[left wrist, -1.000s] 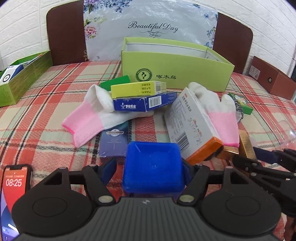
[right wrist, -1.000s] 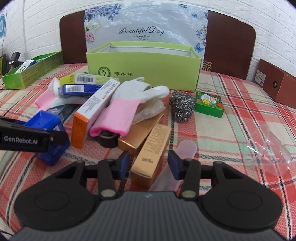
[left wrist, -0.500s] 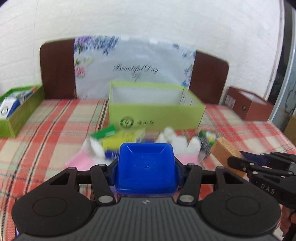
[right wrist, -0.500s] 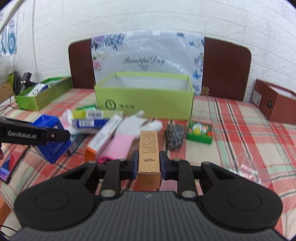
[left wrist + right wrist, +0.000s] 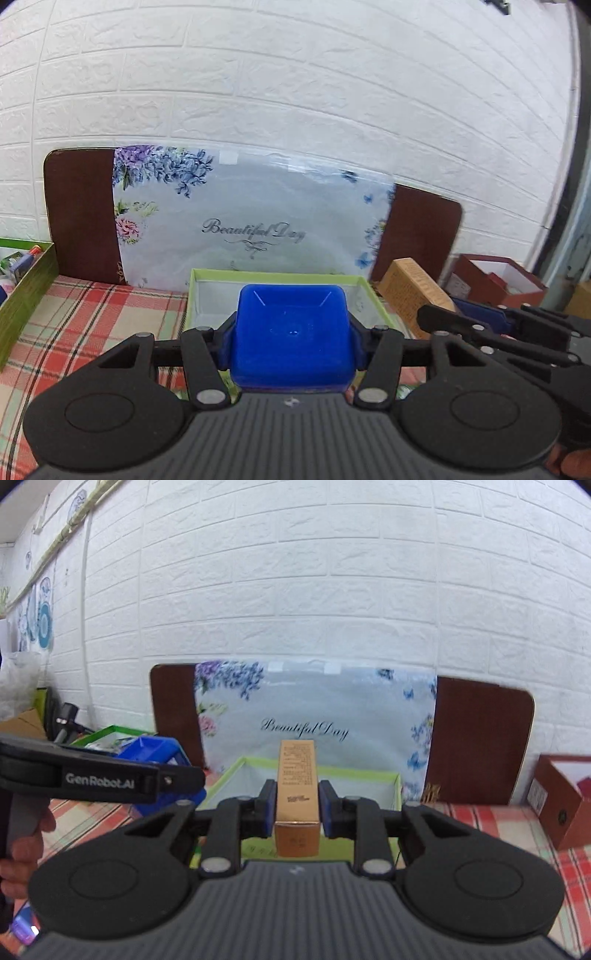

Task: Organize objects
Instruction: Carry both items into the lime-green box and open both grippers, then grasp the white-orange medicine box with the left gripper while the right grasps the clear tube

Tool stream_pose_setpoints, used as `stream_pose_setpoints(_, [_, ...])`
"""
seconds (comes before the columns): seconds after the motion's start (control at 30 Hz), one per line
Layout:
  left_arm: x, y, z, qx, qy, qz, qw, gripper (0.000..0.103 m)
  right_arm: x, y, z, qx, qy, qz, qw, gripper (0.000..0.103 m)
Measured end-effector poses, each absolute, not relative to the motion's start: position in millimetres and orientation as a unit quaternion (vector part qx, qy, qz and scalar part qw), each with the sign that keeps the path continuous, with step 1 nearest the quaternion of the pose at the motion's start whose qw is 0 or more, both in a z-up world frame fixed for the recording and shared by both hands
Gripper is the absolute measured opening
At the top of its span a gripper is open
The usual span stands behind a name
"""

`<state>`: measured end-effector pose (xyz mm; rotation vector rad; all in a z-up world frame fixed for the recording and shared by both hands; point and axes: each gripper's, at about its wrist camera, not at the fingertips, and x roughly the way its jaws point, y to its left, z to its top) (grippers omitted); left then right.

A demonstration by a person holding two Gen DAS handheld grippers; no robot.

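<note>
the left gripper (image 5: 293, 328) is clamped on a blue square tub (image 5: 291, 339), held up in front of the open green box (image 5: 280, 277) at 12 o'clock; the right gripper (image 5: 297, 805) is clenched on a gold carton (image 5: 297, 794), its far end pointing at 12 o'clock toward that box, above the plaid tablecloth (image 5: 92, 314)

Both tongs have risen off the bench. The left tongs (image 5: 291, 345) have carried the blue tub (image 5: 291, 332) up before the green box (image 5: 280, 288). The right tongs (image 5: 297, 808) have clamped the gold carton (image 5: 297, 794) and lifted it clear of the clutter.
</note>
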<state>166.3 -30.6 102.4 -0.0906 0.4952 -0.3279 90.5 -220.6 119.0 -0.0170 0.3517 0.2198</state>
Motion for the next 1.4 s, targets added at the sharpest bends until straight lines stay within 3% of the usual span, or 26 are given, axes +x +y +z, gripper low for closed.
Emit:
stream_pose_setpoints(0.33, [287.8, -43.4, 48.4, -0.049, 0.296, -0.118, 0.947, 0.058, 215.3, -215.1, 74.0, 0.002, 0.232, 0.092, 0.968, 0.023])
stream_pose_setpoints(0.6, [326.5, -45.5, 19.7, -0.043, 0.318, -0.111, 0.941, 0.059, 279.7, -209.2, 14.7, 0.022, 0.307, 0.090, 0.947, 0.023])
stream_pose_setpoints(0.63, [328.7, -46.1, 17.4, -0.041, 0.319, -0.104, 0.941, 0.069, 283.9, -208.2, 10.3, 0.021, 0.311, 0.089, 0.946, 0.023])
stream_pose_setpoints(0.67, [328.6, -46.4, 17.3, -0.038, 0.319, -0.092, 0.943, 0.085, 288.1, -206.9, 5.9, 0.018, 0.315, 0.089, 0.945, 0.023])
stream_pose_setpoints(0.73, [325.7, -45.4, 20.3, -0.035, 0.305, -0.068, 0.949, 0.094, 294.6, -203.8, -0.6, 0.007, 0.325, 0.095, 0.941, 0.025])
stream_pose_setpoints(0.77, [324.5, -44.1, 23.4, -0.036, 0.299, -0.067, 0.951, 0.094, 295.5, -203.6, -2.0, 0.009, 0.325, 0.097, 0.941, 0.031])
stream_pose_setpoints(0.8, [323.4, -42.2, 26.3, -0.040, 0.299, -0.072, 0.951, 0.094, 294.8, -204.2, -1.9, 0.013, 0.323, 0.098, 0.941, 0.053])
stream_pose_setpoints(0.83, [322.1, -40.2, 29.7, -0.046, 0.301, -0.074, 0.950, 0.094, 292.6, -204.7, -0.3, 0.015, 0.319, 0.098, 0.943, 0.067])
stream_pose_setpoints(0.9, [315.4, -37.1, 37.8, -0.051, 0.300, -0.076, 0.950, 0.094, 284.7, -205.9, 6.5, 0.011, 0.300, 0.100, 0.949, 0.076])
stream_pose_setpoints(1.0, [292.2, -33.5, 55.7, -0.044, 0.286, -0.087, 0.953, 0.094, 267.9, -209.1, 23.3, 0.010, 0.283, 0.104, 0.954, 0.101])
stream_pose_setpoints(1.4, [128.2, -23.9, 103.1, -0.046, 0.208, -0.136, 0.968, 0.101, 116.6, -235.1, 81.1, 0.022, 0.192, 0.106, 0.975, 0.103])
